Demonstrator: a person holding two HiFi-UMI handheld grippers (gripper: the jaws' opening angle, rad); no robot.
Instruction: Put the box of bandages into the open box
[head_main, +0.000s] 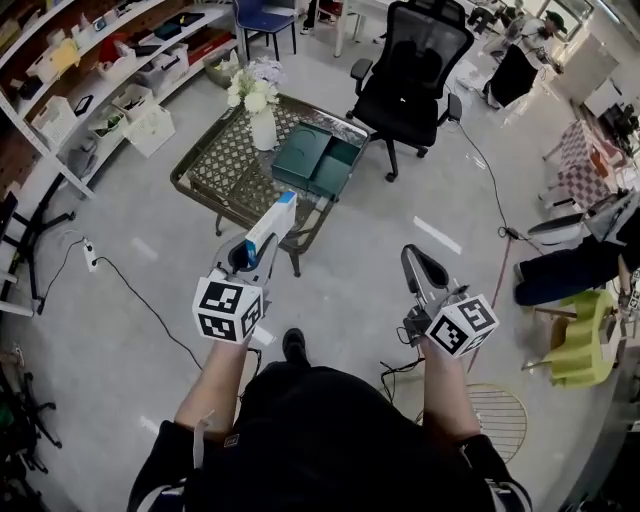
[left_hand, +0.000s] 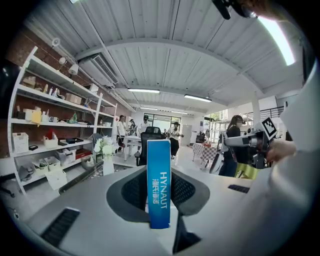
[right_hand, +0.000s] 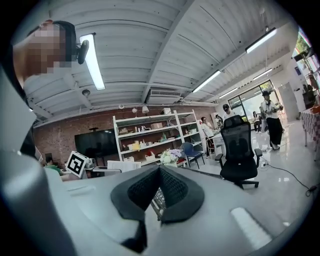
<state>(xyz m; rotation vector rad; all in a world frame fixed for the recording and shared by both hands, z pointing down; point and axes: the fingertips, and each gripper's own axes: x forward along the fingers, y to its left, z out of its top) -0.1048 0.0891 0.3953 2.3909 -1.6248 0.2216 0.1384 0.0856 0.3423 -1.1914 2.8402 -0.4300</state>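
Left claw (left_hand: 159, 194) is clamped on a slim blue-and-white cardboard bandage box (head_main: 274, 221). The black ribbed pads press its two broad faces, and the box stands on end between them, white lettering running up the blue face. In the head view the box points away from the person, toward the far bench. Its far end shows against the near edge of that bench, short of the target.

Right claw (right_hand: 159, 170) is closed, pads meeting at the tips with nothing between them. It is held out over the pale floor, right of the left claw and well apart from it. Both black-and-white marker cubes face up toward the head camera – left one (head_main: 228, 308), right one (head_main: 462, 325).

The low bench with a lattice metal top (head_main: 215, 165) stands ahead on the floor. On its right part lies the dark green open box (head_main: 318, 158), lid folded back and interior showing. Just left of it stands a white vase of pale flowers (head_main: 260, 118).

A black mesh office chair (head_main: 412, 62) stands beyond the bench on the right. White shelving with bins (head_main: 110, 75) lines the far left wall.
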